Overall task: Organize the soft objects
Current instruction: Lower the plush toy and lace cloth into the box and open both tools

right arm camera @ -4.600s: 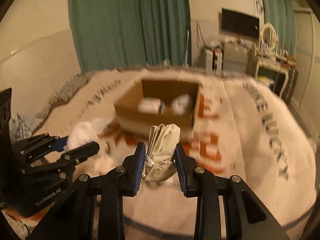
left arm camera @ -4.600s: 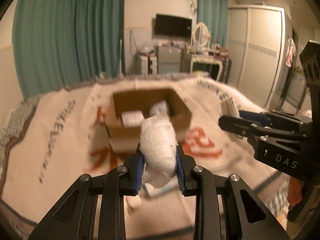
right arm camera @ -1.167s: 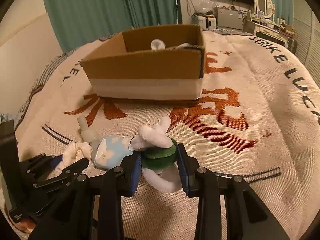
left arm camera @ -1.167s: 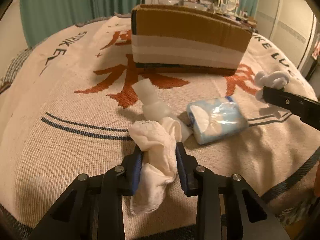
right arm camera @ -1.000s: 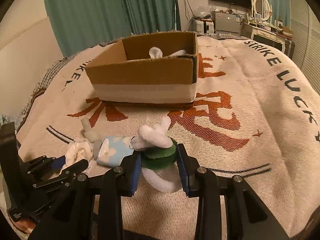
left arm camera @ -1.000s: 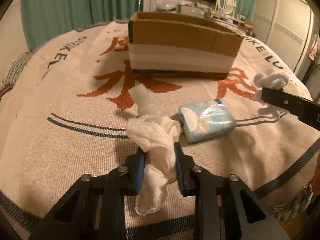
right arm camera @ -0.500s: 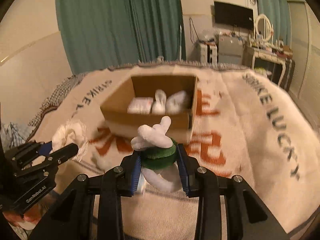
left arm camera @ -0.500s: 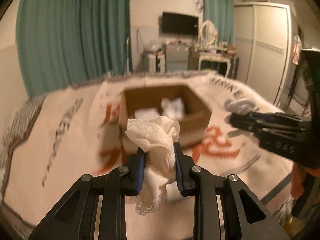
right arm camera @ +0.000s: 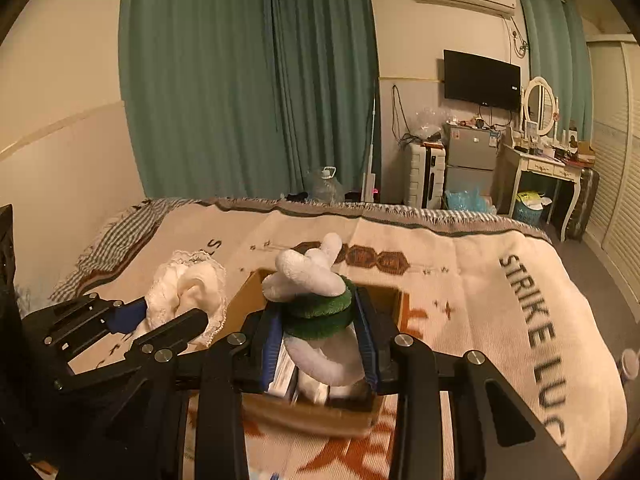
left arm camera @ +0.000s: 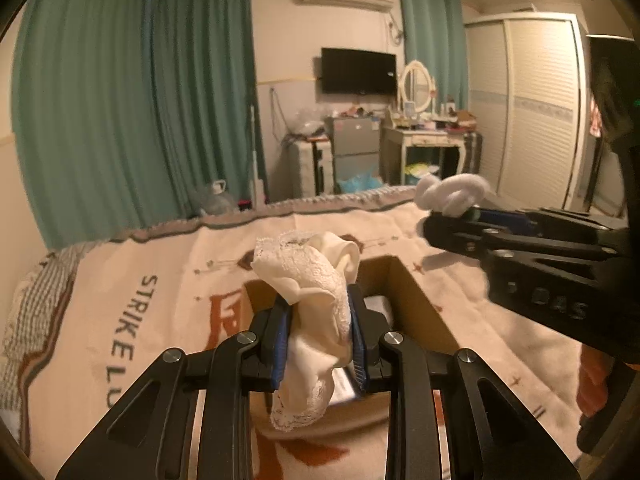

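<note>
Left wrist view: left gripper (left arm camera: 318,344) pinches cream lace-trimmed cloth (left arm camera: 312,312), open brown cardboard box (left arm camera: 416,312) directly below and ahead of the claw. Judgement: lower into the box, then release, so cloth doesn't drape over the rim.

Right wrist view: right gripper (right arm camera: 318,344) clamps white-and-green plush ring toy (right arm camera: 316,304) over the same box (right arm camera: 312,412). Stagger drops to avoid the claws colliding.
</note>
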Available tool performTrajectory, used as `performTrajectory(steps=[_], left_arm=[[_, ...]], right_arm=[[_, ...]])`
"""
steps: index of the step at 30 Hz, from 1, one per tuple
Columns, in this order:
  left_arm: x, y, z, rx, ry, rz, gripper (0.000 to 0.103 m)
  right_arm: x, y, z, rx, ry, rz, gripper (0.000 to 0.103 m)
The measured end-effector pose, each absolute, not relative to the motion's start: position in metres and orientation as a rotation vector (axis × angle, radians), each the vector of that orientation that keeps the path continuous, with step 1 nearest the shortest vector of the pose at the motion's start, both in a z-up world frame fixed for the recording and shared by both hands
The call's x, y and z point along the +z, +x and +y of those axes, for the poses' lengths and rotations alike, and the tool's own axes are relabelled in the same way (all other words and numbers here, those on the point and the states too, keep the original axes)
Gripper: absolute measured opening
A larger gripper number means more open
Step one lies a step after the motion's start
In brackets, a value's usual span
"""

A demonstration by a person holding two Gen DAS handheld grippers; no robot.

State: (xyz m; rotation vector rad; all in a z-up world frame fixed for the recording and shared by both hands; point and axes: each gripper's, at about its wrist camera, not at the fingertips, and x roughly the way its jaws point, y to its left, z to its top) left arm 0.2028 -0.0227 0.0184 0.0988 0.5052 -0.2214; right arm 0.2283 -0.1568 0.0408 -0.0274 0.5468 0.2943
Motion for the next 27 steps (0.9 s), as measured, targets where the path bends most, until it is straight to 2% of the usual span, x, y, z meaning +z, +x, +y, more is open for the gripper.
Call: performTrajectory(steps=[7, 14, 17, 19, 23, 25, 27], left_arm=[[-0.023, 0.251, -0.027, -0.217, 0.126, 0.578, 0.025], [-0.053, 0.274, -0.033, -0.198, 0.151, 0.627, 0.029], [-0.057, 0.280, -0.036, -0.153, 0.170, 0.647, 0.030], [-0.058, 0.280, -0.038, -0.134, 0.177, 0.660, 0.045], [-0.044, 0.265, -0.038, -0.136, 0.174, 0.621, 0.058], [-0.031, 0.257, -0.036, -0.127, 0.171, 0.588, 0.070], [-0.012, 0.243, -0.035, -0.124, 0.162, 0.546, 0.078]], right_arm=[[-0.017, 0.299, -0.148, 0.276, -0.029, 0.686, 0.033], [-0.058, 0.325, -0.157, 0.282, 0.034, 0.757, 0.034], [-0.058, 0.327, -0.160, 0.272, 0.040, 0.755, 0.042], [-0.054, 0.325, -0.162, 0.260, 0.037, 0.739, 0.058], [-0.036, 0.311, -0.167, 0.255, 0.046, 0.705, 0.061], [-0.021, 0.300, -0.169, 0.244, 0.037, 0.680, 0.066], [-0.002, 0.285, -0.171, 0.236, 0.028, 0.650, 0.067]])
